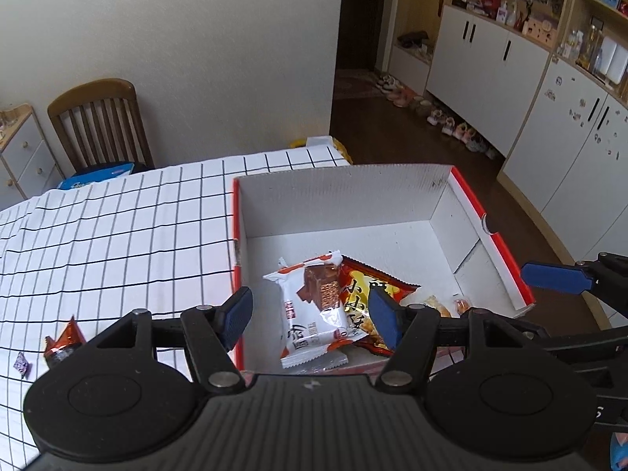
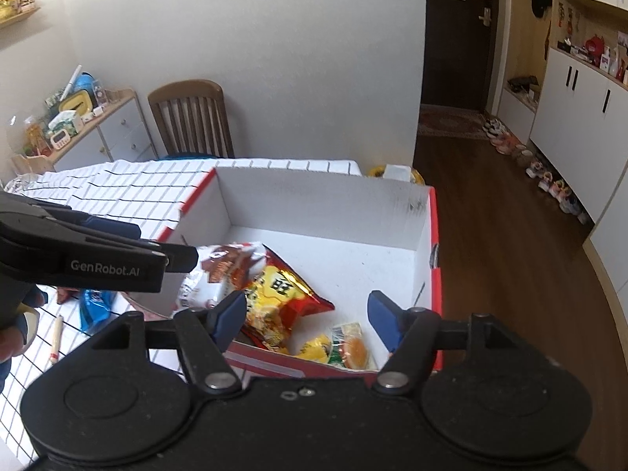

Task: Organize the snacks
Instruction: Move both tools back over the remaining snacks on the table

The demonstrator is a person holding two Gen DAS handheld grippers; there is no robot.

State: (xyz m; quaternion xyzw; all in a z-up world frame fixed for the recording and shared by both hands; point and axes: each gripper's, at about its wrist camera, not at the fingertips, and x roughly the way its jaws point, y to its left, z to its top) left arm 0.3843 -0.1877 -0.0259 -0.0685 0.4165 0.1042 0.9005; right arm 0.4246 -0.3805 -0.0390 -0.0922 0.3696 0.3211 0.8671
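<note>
A white cardboard box with red edges (image 1: 345, 192) (image 2: 314, 192) stands on the checked tablecloth. Inside lie a white and brown wafer packet (image 1: 310, 314) (image 2: 219, 271), a red and yellow snack bag (image 1: 365, 302) (image 2: 282, 298) and small yellow and orange snacks (image 2: 345, 347) (image 1: 459, 306). My left gripper (image 1: 312, 320) is open and empty, just above the box's near left corner, over the wafer packet. My right gripper (image 2: 308, 320) is open and empty over the box's near edge. One right fingertip (image 1: 557, 278) shows in the left wrist view.
On the tablecloth (image 1: 117, 243) left of the box lie an orange-brown wrapped sweet (image 1: 64, 339) and a small purple sweet (image 1: 21, 365). A blue packet (image 2: 94, 306) and a wooden stick (image 2: 57, 339) lie there too. A wooden chair (image 1: 102, 125) stands behind the table.
</note>
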